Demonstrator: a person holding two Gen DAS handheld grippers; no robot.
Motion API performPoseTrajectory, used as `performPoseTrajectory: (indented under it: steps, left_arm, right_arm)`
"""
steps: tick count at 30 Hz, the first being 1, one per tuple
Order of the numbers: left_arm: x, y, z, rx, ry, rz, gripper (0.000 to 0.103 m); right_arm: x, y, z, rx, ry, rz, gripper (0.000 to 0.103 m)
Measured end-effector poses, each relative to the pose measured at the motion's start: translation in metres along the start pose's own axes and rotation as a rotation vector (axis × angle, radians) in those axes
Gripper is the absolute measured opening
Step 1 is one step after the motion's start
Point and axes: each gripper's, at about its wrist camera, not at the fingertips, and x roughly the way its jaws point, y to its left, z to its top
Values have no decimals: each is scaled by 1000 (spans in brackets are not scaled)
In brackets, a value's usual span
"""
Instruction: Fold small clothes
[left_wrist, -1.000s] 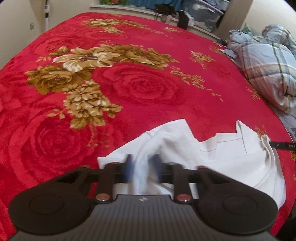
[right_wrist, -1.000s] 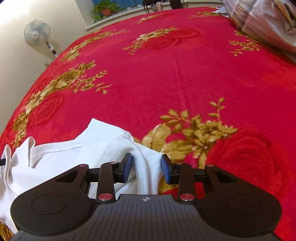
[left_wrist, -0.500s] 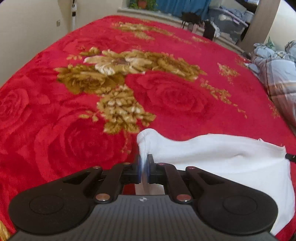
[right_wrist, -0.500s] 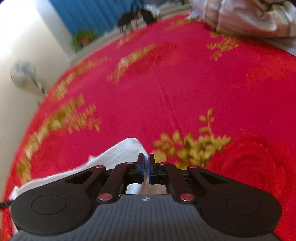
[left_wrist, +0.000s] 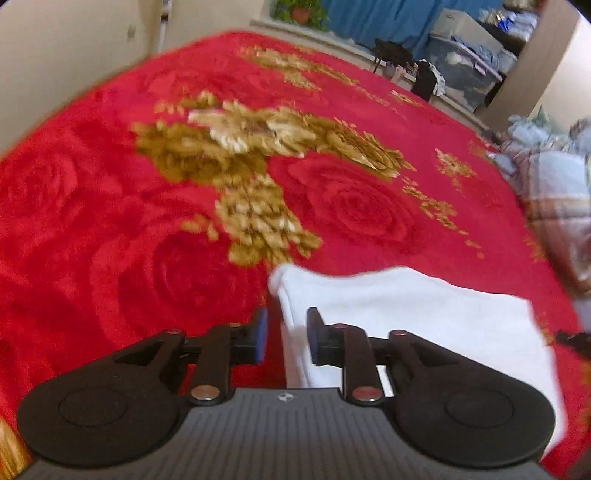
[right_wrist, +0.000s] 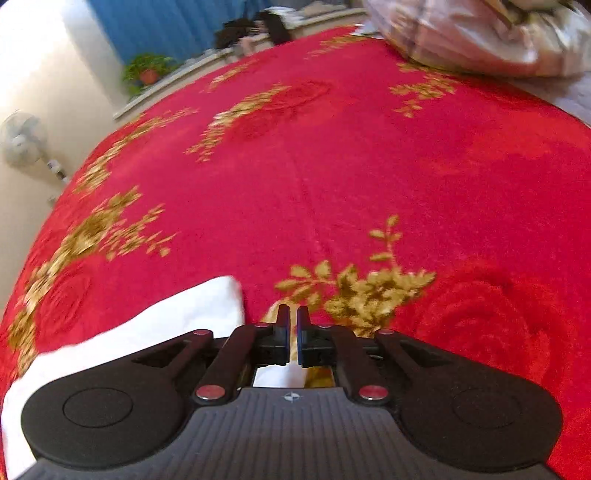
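Since a second ago, my white garment (left_wrist: 406, 325) has gone from crumpled to a flat band on the red blanket (left_wrist: 147, 229). My left gripper (left_wrist: 283, 334) is opening astride its left edge; my right gripper (right_wrist: 292, 332), opening slightly, sits just right of its other end, nothing visibly clamped.

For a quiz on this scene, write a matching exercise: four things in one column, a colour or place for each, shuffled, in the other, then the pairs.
Things:
1. garment
2. blanket
3. potted plant
4. fan

Descriptions:
A. red with gold flowers
B. on the ledge beyond the bed
C. plain white
D. by the wall at the left edge of the right wrist view

Pairs: 1-C, 2-A, 3-B, 4-D
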Motion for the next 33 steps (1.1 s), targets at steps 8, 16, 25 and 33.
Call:
performPoseTrajectory:
  steps: [8, 16, 25, 33]
  left_arm:
    - [-9, 1, -38, 30, 161, -96, 34]
    - [-14, -11, -56, 100, 133, -91, 4]
    - [-40, -26, -66, 148, 118, -55, 9]
    - [-60, -29, -107, 150, 171, -66, 37]
  right_arm:
    - [-3, 20, -30, -135, 145, 122, 27]
    - [-23, 33, -42, -175, 121, 133, 3]
    - [-39, -3, -46, -1, 139, 81, 7]
    - [-65, -3, -64, -85, 196, 143, 43]
